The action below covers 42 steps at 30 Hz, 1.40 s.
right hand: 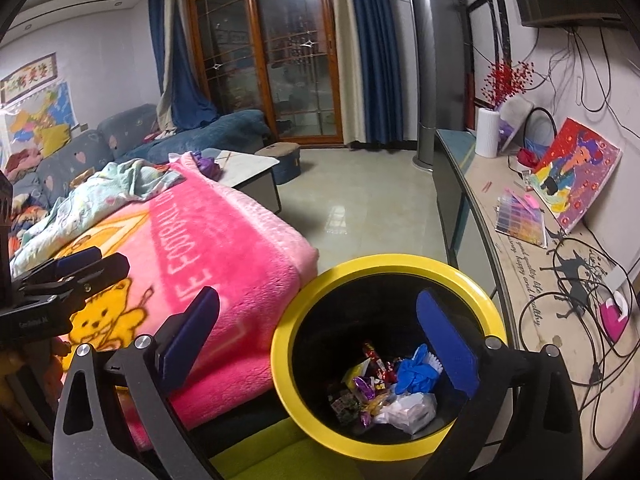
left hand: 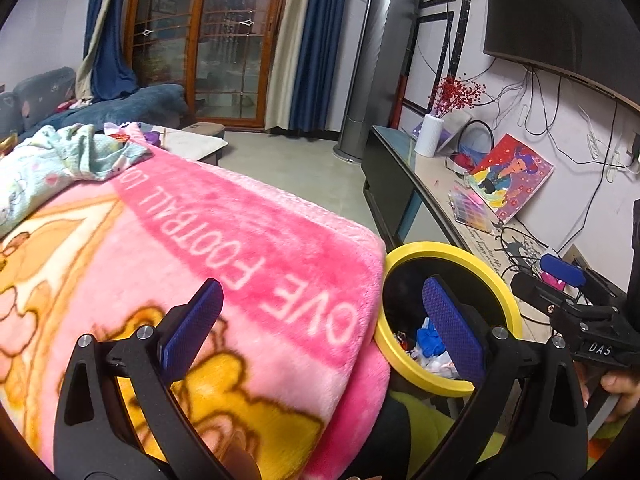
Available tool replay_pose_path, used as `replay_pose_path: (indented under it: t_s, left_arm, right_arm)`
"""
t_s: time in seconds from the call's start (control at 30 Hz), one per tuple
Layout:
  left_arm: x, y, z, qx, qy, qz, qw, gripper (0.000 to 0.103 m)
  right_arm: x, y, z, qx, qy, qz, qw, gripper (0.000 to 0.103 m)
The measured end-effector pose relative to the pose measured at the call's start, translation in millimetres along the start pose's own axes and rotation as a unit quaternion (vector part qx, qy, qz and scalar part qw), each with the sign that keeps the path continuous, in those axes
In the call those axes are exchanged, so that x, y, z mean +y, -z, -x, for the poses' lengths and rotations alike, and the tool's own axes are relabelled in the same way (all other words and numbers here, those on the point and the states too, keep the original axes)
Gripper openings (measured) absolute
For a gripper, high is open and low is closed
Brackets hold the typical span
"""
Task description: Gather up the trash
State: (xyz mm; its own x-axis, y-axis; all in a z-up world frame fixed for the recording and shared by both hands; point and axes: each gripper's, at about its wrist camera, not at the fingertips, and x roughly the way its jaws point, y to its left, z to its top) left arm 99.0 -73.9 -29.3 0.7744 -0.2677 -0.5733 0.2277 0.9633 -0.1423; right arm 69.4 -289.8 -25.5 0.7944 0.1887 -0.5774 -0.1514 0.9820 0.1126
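While the left wrist camera looks across a pink blanket [left hand: 224, 248] printed with white letters, the left gripper [left hand: 324, 320] hangs above the blanket's near corner with its blue pads spread wide and nothing between them. Just beside that corner stands a yellow-rimmed bin [left hand: 448, 250], and inside it lie a blue glove [left hand: 427, 340] and some wrappers, partly hidden by the gripper's right finger. At the far right edge the right gripper [left hand: 560, 276] reaches in from the side; whether it is released or clenched cannot be told from this angle. From the right wrist camera, the right gripper [right hand: 320, 320] hovers over the bin [right hand: 384, 262] with its fingers parted and empty. At the bin's bottom sits the trash [right hand: 376, 396]: the blue glove [right hand: 414, 372], a white plastic bag [right hand: 408, 412] and colourful candy wrappers. The blanket [right hand: 224, 248] touches the bin's left rim, and the left gripper [right hand: 76, 268] shows at the left edge over the blanket.
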Motion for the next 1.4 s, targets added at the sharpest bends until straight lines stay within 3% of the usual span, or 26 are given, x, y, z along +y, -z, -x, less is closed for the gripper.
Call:
replay_pose_path:
  t_s: [0.23, 0.57, 1.03, 1.23, 1.4]
  left_arm:
    - [7.9, 5.4, 14.4, -0.01, -0.02, 0.002, 0.9998, 0.092]
    - [7.8, 13.0, 43.8, -0.059, -0.054, -0.011, 0.9967, 0.092]
    - [13.0, 26.8, 70.1, -0.11, -0.074, -0.009, 0.9911, 0.092]
    - [17.8, 40.3, 80.7, -0.128, -0.08, -0.01, 0.9886, 0.092]
    - [23.1, 47.0, 83.2, -0.131, -0.092, 0.0, 0.9871, 0.092]
  right_arm:
    - [12.8, 2.2, 8.4, -0.017, -0.006, 0.015, 1.0, 0.096]
    - [29.5, 5.6, 26.4, -0.063, -0.004, 0.03, 0.998, 0.096]
    - [51.6, 17.2, 45.0, -0.132, 0.02, 0.032, 0.991, 0.096]
    - [60.5, 25.7, 54.7, -0.185, 0.039, 0.036, 0.981, 0.096]
    - [64.9, 30.3, 52.2, -0.187, 0.045, 0.045, 0.98, 0.096]
